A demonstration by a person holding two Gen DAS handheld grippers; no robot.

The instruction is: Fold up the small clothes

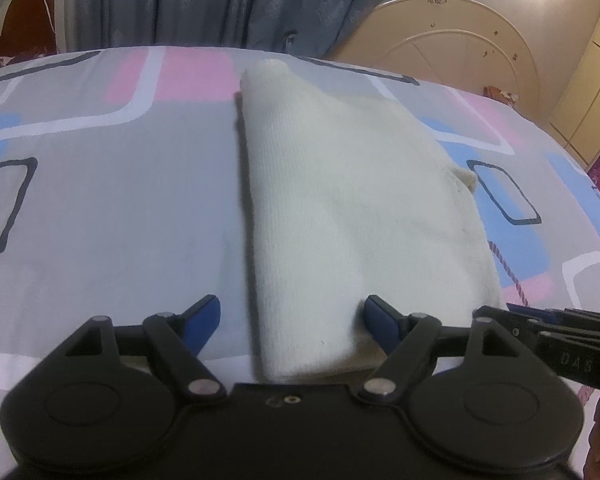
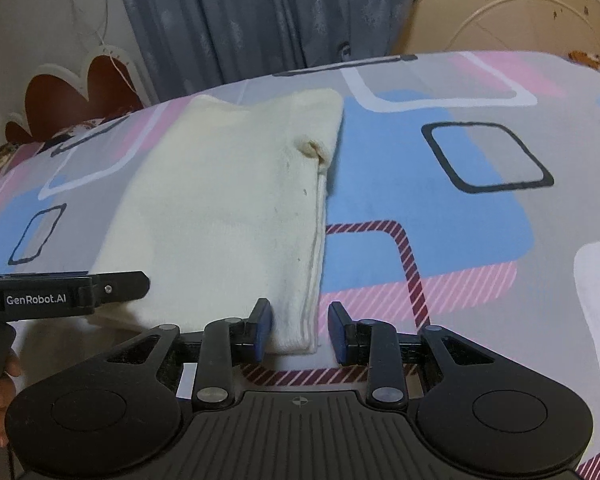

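A cream knit garment (image 1: pixel 340 208) lies folded into a long strip on the patterned bedsheet (image 1: pixel 108 216). It also shows in the right wrist view (image 2: pixel 228 208). My left gripper (image 1: pixel 292 322) is open, its blue-padded fingers on either side of the garment's near left corner. My right gripper (image 2: pixel 300 330) is open, its fingers on either side of the garment's near right corner with its layered edges. The other gripper shows at the edge of each view: the right one in the left wrist view (image 1: pixel 548 332) and the left one in the right wrist view (image 2: pixel 60 294).
The bedsheet (image 2: pixel 480 220) is grey with pink, blue and white squares. A grey curtain (image 1: pixel 228 4) and a cream headboard (image 1: pixel 452 52) stand beyond the bed's far edge. A twisted purple cord (image 1: pixel 508 272) lies on the sheet right of the garment.
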